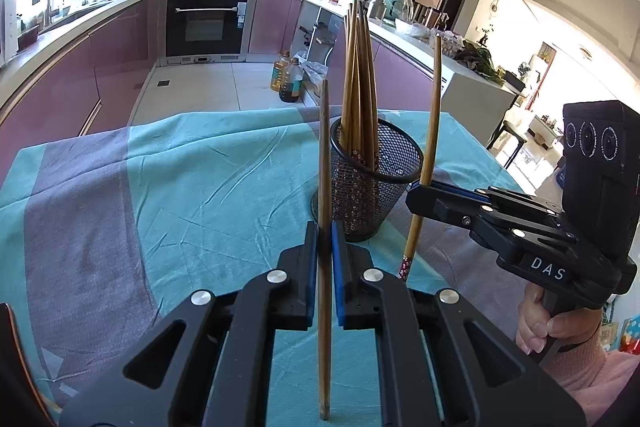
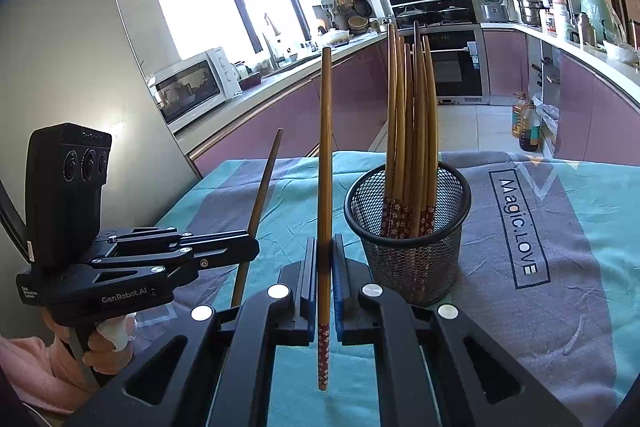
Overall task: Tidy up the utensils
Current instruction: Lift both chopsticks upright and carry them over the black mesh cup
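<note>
Here, from the left wrist, the left hand-held gripper [image 1: 325, 239] pinches an upright chopstick [image 1: 324, 187] just before the mesh holder [image 1: 374, 183] on the cloth-covered surface [image 1: 180, 167]. From the right wrist, the right hand-held gripper [image 2: 325, 255] pinches a flower-patterned chopstick [image 2: 325, 187] beside that holder, seemingly clear of the cloth.

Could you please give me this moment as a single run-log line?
left gripper: shut on chopstick | right gripper: shut on patterned chopstick | mesh holder: holds bundle, on table
</note>
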A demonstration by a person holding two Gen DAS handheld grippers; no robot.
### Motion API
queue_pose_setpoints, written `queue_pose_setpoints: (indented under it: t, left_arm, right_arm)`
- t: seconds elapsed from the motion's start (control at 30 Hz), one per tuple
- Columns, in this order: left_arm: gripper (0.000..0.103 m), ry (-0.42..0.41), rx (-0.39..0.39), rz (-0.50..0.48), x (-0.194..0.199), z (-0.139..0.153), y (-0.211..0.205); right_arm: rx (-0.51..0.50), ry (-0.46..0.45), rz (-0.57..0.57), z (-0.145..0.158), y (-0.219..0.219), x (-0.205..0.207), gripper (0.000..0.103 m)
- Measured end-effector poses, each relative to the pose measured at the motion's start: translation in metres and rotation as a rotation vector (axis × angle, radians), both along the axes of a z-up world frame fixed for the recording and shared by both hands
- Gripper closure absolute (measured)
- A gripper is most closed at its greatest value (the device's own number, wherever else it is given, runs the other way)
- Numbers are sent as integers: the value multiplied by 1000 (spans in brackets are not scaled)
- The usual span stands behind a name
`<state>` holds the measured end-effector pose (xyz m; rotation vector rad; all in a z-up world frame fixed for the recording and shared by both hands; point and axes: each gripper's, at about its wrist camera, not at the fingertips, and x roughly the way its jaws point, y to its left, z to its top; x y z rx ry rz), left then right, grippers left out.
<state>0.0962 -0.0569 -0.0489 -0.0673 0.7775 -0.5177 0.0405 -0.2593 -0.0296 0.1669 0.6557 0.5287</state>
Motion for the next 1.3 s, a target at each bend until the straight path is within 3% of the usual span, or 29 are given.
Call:
queue_pose_setpoints:
  t: [0.67,1.3]
  left_arm:
    - [95,-30,-66,-39,-2,22,6]
    - [95,-62,-78,-48,0,27,9]
  right_arm:
    - [26,-37,-23,15,-13,-3,97]
    - [28,-62,-27,24,-14,-2,97]
